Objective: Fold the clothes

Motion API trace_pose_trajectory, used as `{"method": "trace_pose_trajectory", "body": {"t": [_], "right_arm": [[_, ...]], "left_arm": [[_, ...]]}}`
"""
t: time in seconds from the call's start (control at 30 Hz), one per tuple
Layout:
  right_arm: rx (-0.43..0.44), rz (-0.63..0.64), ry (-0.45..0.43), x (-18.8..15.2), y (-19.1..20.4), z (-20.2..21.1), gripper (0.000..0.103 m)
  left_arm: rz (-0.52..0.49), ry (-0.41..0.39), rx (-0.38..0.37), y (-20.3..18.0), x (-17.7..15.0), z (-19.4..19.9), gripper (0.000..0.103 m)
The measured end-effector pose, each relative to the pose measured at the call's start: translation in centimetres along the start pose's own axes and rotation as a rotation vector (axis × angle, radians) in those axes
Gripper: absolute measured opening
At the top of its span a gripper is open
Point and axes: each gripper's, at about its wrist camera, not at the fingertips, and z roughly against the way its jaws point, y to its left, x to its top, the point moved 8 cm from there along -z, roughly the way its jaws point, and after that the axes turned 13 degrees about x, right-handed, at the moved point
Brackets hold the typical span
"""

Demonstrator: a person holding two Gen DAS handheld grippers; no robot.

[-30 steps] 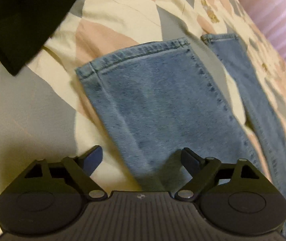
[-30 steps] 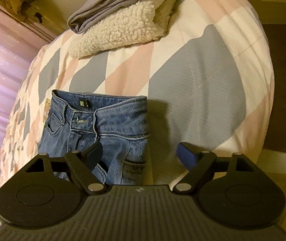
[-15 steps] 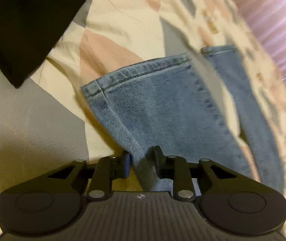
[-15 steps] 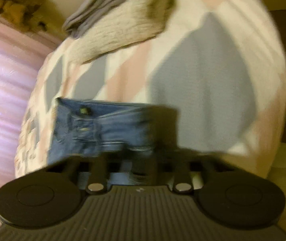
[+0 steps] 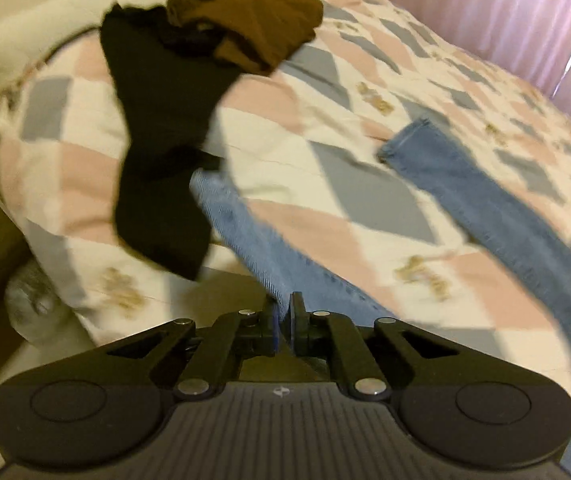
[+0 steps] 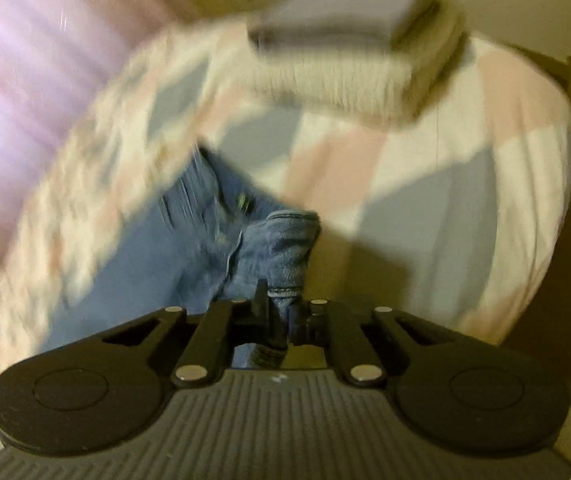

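A pair of blue jeans lies on a bed with a checked quilt (image 5: 325, 168). My left gripper (image 5: 283, 316) is shut on the near jeans leg (image 5: 269, 252) and holds its hem end lifted off the quilt. The other leg (image 5: 477, 200) lies flat to the right. My right gripper (image 6: 285, 320) is shut on the waistband corner (image 6: 281, 248) of the jeans (image 6: 157, 264), which is bunched and raised above the bed. Both views are blurred by motion.
A black garment (image 5: 157, 128) and a brown one (image 5: 253, 28) lie at the bed's far left end. A folded grey cloth (image 6: 345, 12) sits on a fleecy cream blanket (image 6: 345, 80) at the other end. Pink curtains (image 5: 485, 12) run along the bed's far side.
Both grippers were open a second ago, then closed on the jeans. Now both have lifted and pulled back, raising the leg and the waistband off the quilt.
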Motion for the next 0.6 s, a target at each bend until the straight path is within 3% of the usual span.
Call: {"method": "trace_pose_trajectory", "body": {"t": [0.07,0.1,0.17,0.2,0.27,0.33,0.37,0.43,0.5,0.6], "right_arm": [[-0.087,-0.11,0.073,-1.8,-3.2,-1.8,0.025],[-0.115,-0.154,0.09,-2.4,-4.1,-2.1,0.026],[-0.134,-0.14,0.089,-2.7,-3.9,-1.6,0.034],[-0.164,-0.073,0.08,-2.3,-3.2,-1.0,0.041],[-0.289,0.117,0.035,-1.1,-1.4,0.3,0.043],[-0.385,0.335,-0.026,0.1,1.7,1.1,0.046],[-0.36,0.443,-0.042,0.2,4.1,0.8,0.046],[-0.212,0.632,-0.009,-1.5,9.9,-1.5,0.045],[-0.079,0.771,0.078,-5.0,15.5,-5.1,0.039],[0.047,0.909,0.168,-10.9,22.4,-9.8,0.038]], "left_arm": [[-0.004,0.045,0.039,0.0,-2.4,-2.9,0.006],[-0.016,0.088,0.061,-0.3,-4.0,-4.1,0.007],[-0.039,0.159,0.095,-1.0,-6.9,-5.7,0.011],[-0.046,0.16,0.092,-1.3,-7.8,-5.0,0.016],[-0.018,0.178,0.069,-1.0,-8.7,-3.3,0.021],[0.036,0.186,0.021,-1.0,-7.8,-1.5,0.02],[0.062,0.186,-0.005,-1.1,-7.2,-0.6,0.02],[0.089,0.167,-0.072,-2.5,-5.3,0.5,0.021],[0.06,0.11,-0.175,-6.3,-2.1,0.1,0.033],[0.068,0.077,-0.318,-12.5,2.6,-2.5,0.035]]}}
